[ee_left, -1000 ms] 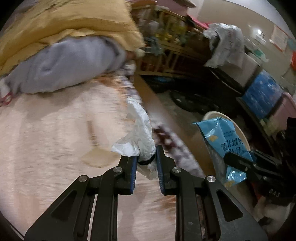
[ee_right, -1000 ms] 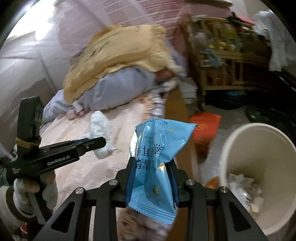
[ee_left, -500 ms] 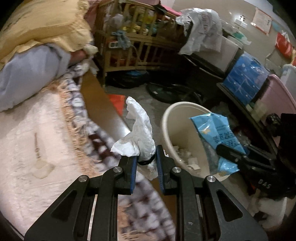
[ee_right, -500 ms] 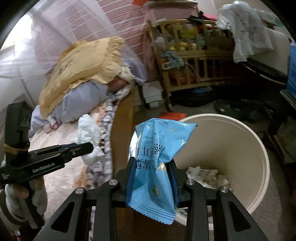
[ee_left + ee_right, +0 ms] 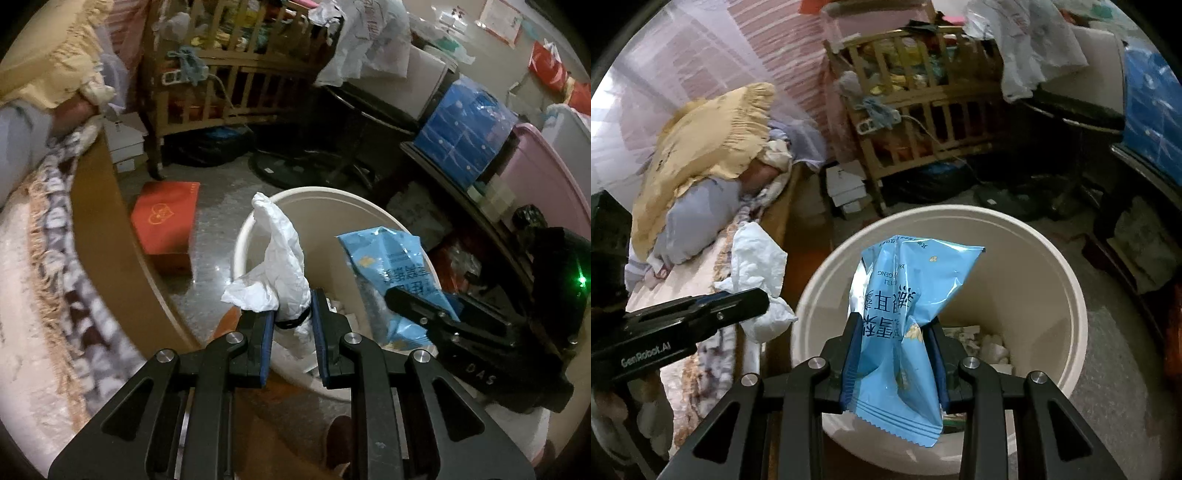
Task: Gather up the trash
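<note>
1. Left wrist view: left claw is clamped on a crumpled white tissue, which sticks up from between the blue pads. The cream trash bin sits on the floor just past the claw, at 12 to 1 o'clock. The tissue looks to hang over the bin's near-left rim, not fully over the opening. The right claw comes in from 3 o'clock w/ a blue snack wrapper over the bin mouth. A red box lies on the floor at 10 o'clock; the bed edge runs down the 9 o'clock side.

2. Right wrist view: right claw is pinched shut on the blue snack wrapper, held upright, w/ the bin opening right behind and below it. Paper scraps already lie in the bottom. The left claw w/ the tissue shows at 9 o'clock, beside the bin rim, approx over the gap btw bed and bin.

3. Step, as I judge it: the carry is done and it's drop time. Next: the right claw can prob let go where it is; the left needs a nudge toward 3 o'clock so the tissue clears the rim, then release.
</note>
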